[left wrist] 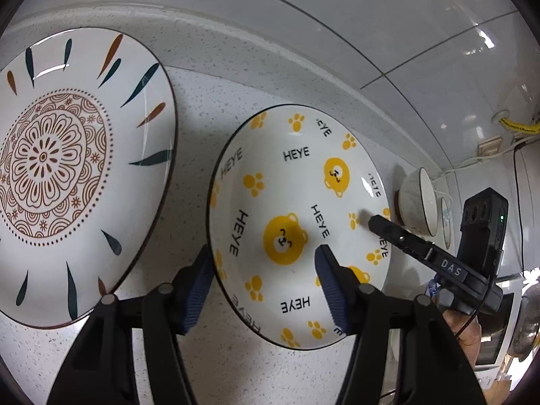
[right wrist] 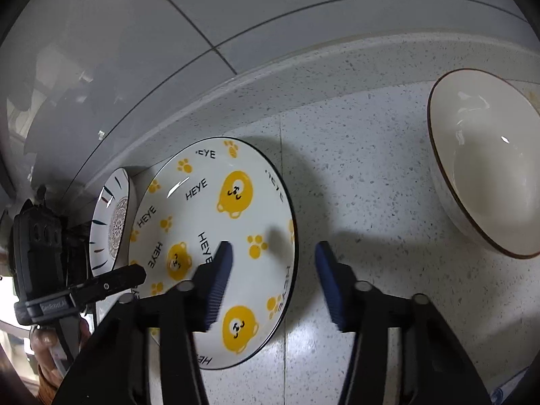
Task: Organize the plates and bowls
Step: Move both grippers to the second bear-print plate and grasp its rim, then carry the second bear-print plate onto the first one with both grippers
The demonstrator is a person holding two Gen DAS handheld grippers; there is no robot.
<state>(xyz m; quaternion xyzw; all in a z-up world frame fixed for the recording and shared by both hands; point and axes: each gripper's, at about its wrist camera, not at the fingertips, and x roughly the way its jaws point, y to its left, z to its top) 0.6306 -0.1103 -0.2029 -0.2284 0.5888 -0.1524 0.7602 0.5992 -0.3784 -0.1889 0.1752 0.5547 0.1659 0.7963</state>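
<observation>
Two plates and a bowl sit along the back edge of the speckled table point(right wrist: 354, 202), close under the tiled wall. Farthest left lies the mandala plate point(left wrist: 67, 175), just beside the bear plate point(left wrist: 297, 226), and well off to the right stands the white bowl point(right wrist: 486, 165); a second bowl may stand behind it, though that is hard to make out. The left claw point(left wrist: 266, 283) is spread wide, straddling the bear plate's left rim, one pad outside and one over the dish, gripping nothing yet. The right claw point(right wrist: 273, 287) is likewise spread, straddling the same plate's right rim. The step in hand looks like lifting the bear plate to stack it on the mandala plate. To do it well, I'd say each claw should settle fully over the rim before pinching, squeeze evenly on both sides, lift level, and set down gently so the glazed surfaces don't slip or clack.
</observation>
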